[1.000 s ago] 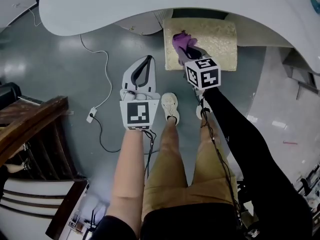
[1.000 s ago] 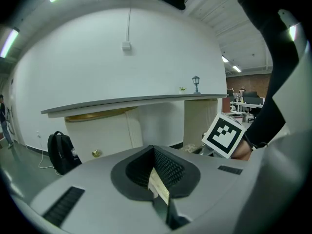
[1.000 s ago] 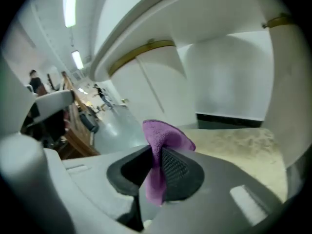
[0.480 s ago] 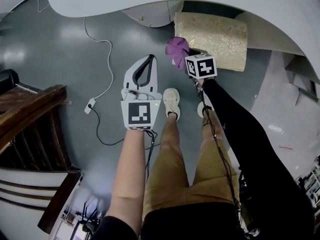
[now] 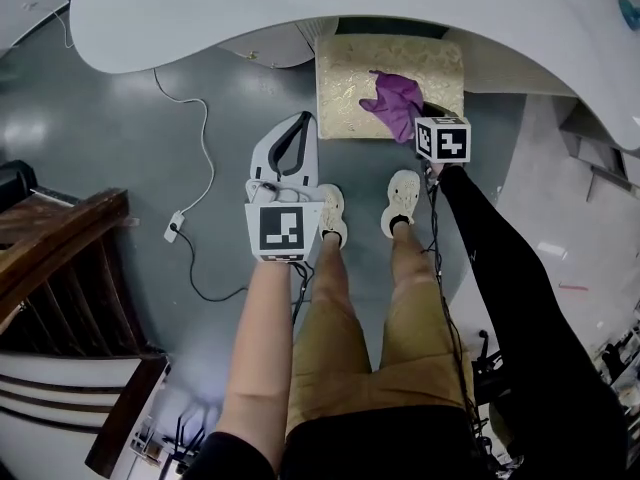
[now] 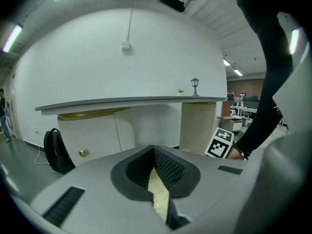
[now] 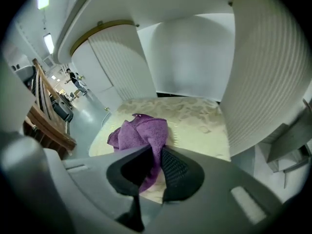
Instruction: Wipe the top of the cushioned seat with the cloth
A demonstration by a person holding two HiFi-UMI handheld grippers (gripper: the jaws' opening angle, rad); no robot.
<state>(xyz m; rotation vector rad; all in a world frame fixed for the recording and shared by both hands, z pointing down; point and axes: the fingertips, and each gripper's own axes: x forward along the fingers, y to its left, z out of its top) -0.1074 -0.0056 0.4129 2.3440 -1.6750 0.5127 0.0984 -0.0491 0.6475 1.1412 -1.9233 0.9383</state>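
The cushioned seat (image 5: pixel 345 88) is a cream and gold block tucked under a white counter; its top also fills the right gripper view (image 7: pixel 195 121). A purple cloth (image 5: pixel 394 96) lies bunched on the seat's middle-right. My right gripper (image 5: pixel 420 116) is shut on the cloth (image 7: pixel 139 130), with a fold pinched between its jaws (image 7: pixel 157 152) and the rest resting on the cushion. My left gripper (image 5: pixel 297 120) hangs over the floor left of the seat, shut with nothing in it (image 6: pixel 153 150).
A white curved counter (image 5: pixel 300 8) overhangs the seat, and a ribbed white column (image 7: pixel 273 72) stands close on its right. A white cable (image 5: pixel 205 138) trails over the grey floor. A wooden stair rail (image 5: pixel 60 238) is at the left. The person's shoes (image 5: pixel 403 193) stand before the seat.
My right gripper has carried the cloth from the seat's left edge, briefly off it, to the middle-right of the top. The left gripper has held still.
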